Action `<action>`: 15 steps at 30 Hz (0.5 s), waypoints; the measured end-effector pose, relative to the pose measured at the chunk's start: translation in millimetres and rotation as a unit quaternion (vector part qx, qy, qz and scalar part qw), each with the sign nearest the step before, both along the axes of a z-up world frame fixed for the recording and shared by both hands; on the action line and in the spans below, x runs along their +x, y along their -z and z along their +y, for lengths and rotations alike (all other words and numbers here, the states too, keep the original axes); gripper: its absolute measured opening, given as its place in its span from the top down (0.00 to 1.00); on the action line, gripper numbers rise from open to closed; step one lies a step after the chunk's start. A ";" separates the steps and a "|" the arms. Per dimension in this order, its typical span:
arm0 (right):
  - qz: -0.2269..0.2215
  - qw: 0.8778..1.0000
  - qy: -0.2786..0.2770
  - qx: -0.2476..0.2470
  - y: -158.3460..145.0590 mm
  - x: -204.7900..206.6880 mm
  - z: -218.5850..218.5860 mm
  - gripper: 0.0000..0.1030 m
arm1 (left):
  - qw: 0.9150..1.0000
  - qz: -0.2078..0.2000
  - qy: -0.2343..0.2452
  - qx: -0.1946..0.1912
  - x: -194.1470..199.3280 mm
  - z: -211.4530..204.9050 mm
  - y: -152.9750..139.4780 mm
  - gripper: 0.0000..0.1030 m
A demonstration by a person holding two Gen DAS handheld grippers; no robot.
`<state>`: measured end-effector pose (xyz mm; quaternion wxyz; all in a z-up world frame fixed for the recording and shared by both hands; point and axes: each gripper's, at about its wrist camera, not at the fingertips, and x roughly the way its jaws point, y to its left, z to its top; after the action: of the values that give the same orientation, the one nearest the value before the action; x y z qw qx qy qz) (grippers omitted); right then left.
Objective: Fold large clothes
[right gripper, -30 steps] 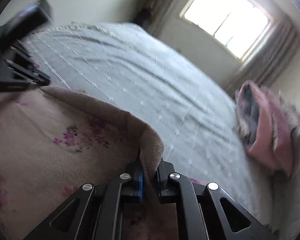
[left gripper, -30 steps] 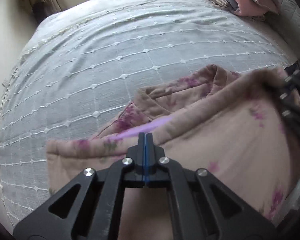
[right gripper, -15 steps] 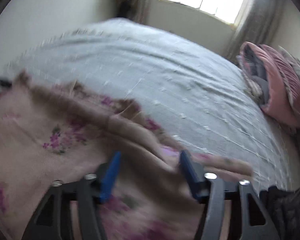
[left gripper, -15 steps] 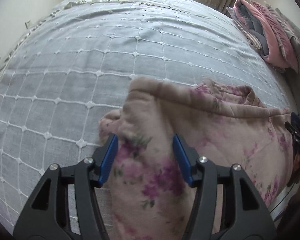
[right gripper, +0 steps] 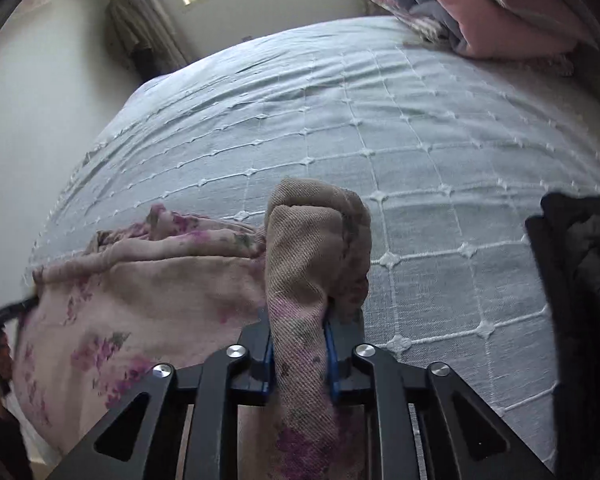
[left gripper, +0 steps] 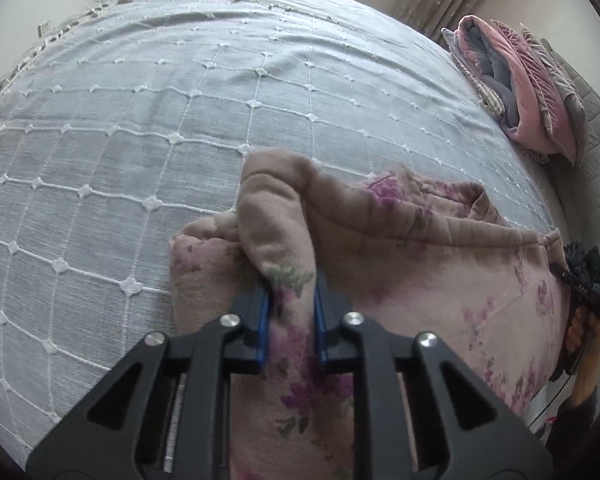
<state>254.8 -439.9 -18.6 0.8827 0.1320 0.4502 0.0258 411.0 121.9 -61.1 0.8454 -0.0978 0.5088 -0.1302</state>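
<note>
Garment (left gripper: 420,264) lies bunched on the bed (left gripper: 180,120), my left tool (left gripper: 290,312) and right tool (right gripper: 300,344) each closing on a thick fold, so I should grip evenly before lifting both corners together.

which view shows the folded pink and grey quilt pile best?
Left wrist: the whole folded pink and grey quilt pile sits uncropped at the far right bed edge. Right wrist shows it larger, but cut off by the frame's top.

Your left claw (left gripper: 290,316) and right claw (right gripper: 299,354) match: black triangular cut-out arms, round silver screws, blue pads (left gripper: 263,328) inside. Your sleeve (left gripper: 572,428) is dark.
</note>
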 end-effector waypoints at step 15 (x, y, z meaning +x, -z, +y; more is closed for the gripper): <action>-0.202 0.976 0.054 -0.052 -118.9 -0.8 28.7 0.90 | 0.975 -0.183 -0.106 0.064 2.4 -8.7 -118.9 0.87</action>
<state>254.1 -411.2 100.3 0.9613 0.1020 0.2552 -0.0193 413.4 113.2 57.8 0.9378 -0.0710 0.3391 -0.0224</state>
